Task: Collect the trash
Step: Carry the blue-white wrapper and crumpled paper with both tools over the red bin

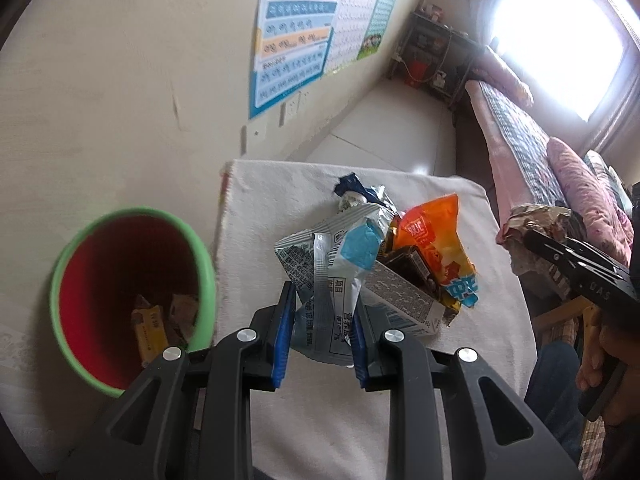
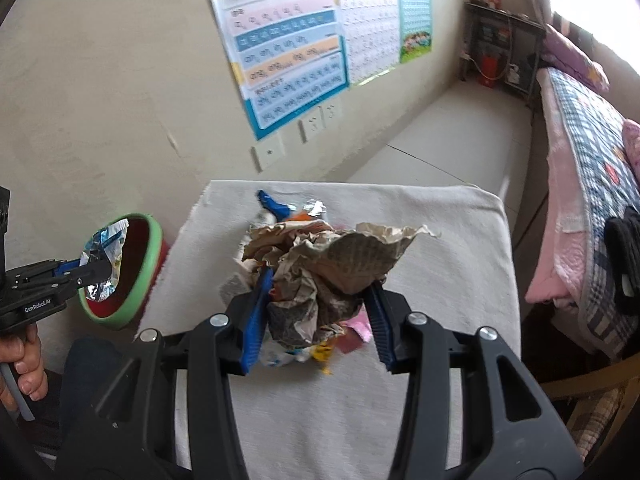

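Observation:
My left gripper (image 1: 324,308) is shut on a silver and blue foil wrapper (image 1: 332,272), lifted above the white-clothed table (image 1: 280,184). Behind it lie an orange snack bag (image 1: 432,236), a grey printed carton (image 1: 400,300) and a dark blue wrapper (image 1: 352,186). The green-rimmed red bin (image 1: 128,292) stands to the left with a few wrappers inside. My right gripper (image 2: 320,292) is shut on a crumpled newspaper ball (image 2: 320,264), held over the trash pile (image 2: 316,352). In the right wrist view the left gripper (image 2: 102,270) holds its foil wrapper (image 2: 104,248) in front of the bin (image 2: 148,264).
A bed with a plaid quilt (image 2: 592,168) and pink pillows runs along the right side. Posters (image 2: 280,48) hang on the wall behind the table. A dark shelf (image 2: 500,48) stands in the far corner. A person's hand (image 2: 24,360) grips the left handle.

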A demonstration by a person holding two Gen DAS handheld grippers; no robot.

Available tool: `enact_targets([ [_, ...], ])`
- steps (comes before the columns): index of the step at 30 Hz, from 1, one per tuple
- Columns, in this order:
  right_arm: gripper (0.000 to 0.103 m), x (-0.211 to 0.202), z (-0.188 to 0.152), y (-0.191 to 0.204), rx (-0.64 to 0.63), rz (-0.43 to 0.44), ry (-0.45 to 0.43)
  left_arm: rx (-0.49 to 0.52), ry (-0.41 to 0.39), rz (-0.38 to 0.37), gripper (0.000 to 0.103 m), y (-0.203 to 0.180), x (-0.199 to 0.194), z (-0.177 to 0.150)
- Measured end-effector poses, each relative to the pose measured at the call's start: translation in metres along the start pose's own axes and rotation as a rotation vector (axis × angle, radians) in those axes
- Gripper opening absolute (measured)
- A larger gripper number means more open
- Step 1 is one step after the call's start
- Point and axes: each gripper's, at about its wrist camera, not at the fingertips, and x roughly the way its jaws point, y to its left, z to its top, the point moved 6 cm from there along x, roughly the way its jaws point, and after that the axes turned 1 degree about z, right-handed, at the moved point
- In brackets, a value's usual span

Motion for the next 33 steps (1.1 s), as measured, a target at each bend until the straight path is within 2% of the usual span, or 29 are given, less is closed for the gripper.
enact_targets([
  [11, 0.044, 0.008, 0.021, 0.089, -0.123, 0.099, -0.014, -0.091, -0.058, 0.054, 0.023, 0.063, -0.038, -0.008],
  [22, 0.044, 0.031, 0.027, 0.185, -0.259, 0.202, 0.013, -0.183, -0.069, 0.099, 0.024, 0.128, -0.054, -0.021],
  [33, 0.044, 0.073, 0.026, 0.268, -0.381, 0.279, 0.069, -0.284, -0.072, 0.076, 0.024, 0.187, -0.055, -0.026],
])
